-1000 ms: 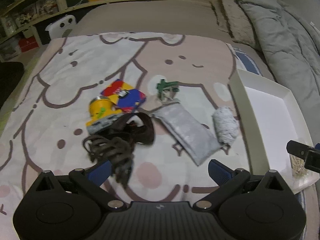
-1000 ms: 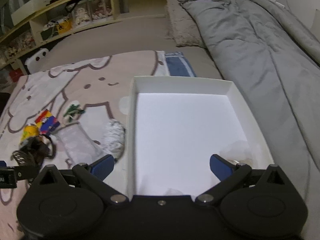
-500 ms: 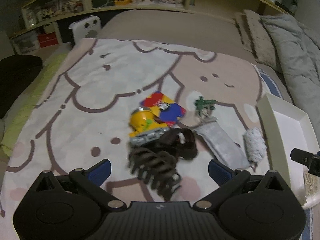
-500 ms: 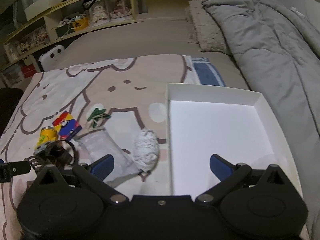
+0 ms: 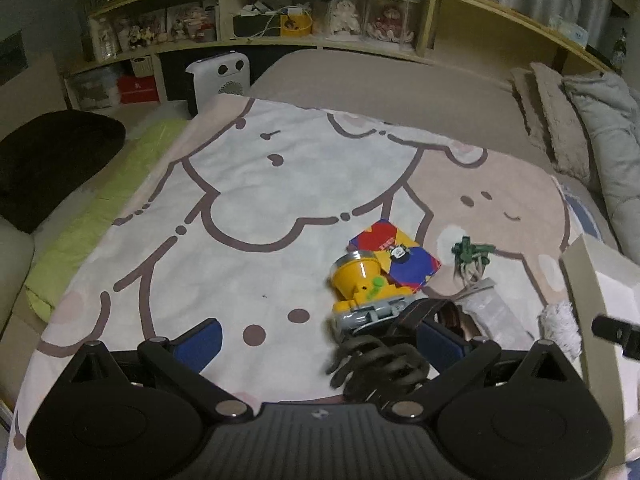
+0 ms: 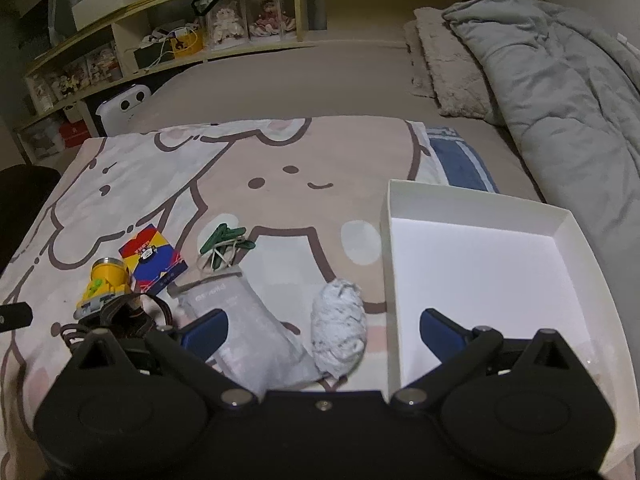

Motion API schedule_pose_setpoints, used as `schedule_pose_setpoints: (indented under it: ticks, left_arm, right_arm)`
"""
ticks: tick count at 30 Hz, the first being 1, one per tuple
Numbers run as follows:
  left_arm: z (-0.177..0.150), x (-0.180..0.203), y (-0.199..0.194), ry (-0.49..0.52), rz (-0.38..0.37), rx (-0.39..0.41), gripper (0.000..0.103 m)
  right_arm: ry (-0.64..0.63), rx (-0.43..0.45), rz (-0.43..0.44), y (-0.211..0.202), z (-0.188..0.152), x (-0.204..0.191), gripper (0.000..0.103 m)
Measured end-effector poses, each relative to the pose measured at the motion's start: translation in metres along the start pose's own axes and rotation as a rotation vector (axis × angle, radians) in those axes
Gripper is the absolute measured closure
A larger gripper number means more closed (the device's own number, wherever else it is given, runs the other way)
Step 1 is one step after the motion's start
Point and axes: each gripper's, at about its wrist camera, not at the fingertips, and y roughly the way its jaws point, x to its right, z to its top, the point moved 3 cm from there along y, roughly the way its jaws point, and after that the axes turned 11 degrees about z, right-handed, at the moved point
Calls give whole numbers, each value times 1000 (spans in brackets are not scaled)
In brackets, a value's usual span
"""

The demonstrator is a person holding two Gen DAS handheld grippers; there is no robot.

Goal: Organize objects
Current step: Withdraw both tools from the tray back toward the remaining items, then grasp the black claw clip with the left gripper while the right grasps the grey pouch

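Left gripper was spread wide, holding nothing. The headlamp lay just ahead of its right finger, with the dark strap-and-coiled-cord tangle bunched against that fingertip. Judgement: the lamp body looked rigid, light, smooth plastic; the strap was floppy and would drag or snag. Better to pinch the yellow housing across its sides than the cord.

Right gripper was also spread and empty, with the silver pouch and white fluffy bundle between its fingers and the white tray ahead-right.

Versus a second earlier: the left view had swung left, so the clutter sat right of centre; the right had shifted from over the tray to the clutter.
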Motion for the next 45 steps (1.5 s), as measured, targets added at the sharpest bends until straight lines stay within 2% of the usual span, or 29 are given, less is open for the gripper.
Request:
schedule_pose_setpoints:
  ticks: [6, 8, 17, 21, 26, 29, 32, 35, 36, 39, 41, 45]
  left_arm:
    - [-7, 12, 16, 72, -26, -30, 1]
    - [-9, 17, 22, 79, -42, -33, 1]
    - [-21, 28, 45, 125, -22, -64, 1]
    - [-31, 16, 42, 135, 25, -81, 1]
    - [-43, -10, 27, 103, 83, -142, 1]
    - [-48, -19, 14, 89, 112, -127, 1]
    - [-43, -26, -5, 69, 93, -59, 1]
    - [-38, -22, -16, 79, 43, -19, 3]
    - [-38, -18, -17, 87, 21, -18, 7]
    - [-44, -4, -13, 122, -39, -47, 15]
    - [-51, 2, -7, 122, -51, -77, 17]
    - [-62, 5, 10, -11, -62, -173, 17]
  right_arm:
    - [-31, 79, 42, 10, -7, -3, 0]
    - [-47, 77, 60, 14, -10, -3, 0]
    - [-28, 37, 76, 36, -25, 7, 0]
    - [-43, 41, 80, 35, -26, 4, 0]
    - [-54, 48, 122, 35, -28, 0, 0]
    - [-71, 49, 173, 35, -30, -7, 0]
    - [-107, 56, 236, 35, -34, -17, 1]
    - [-139, 50, 274, 38, -37, -22, 8]
    - [-146, 44, 282, 40, -38, -23, 10]
    - [-171, 19, 314, 49, -41, -25, 18]
    - [-197, 0, 328, 56, -43, -27, 18]
    - [-245, -23, 331, 71, -43, -28, 18]
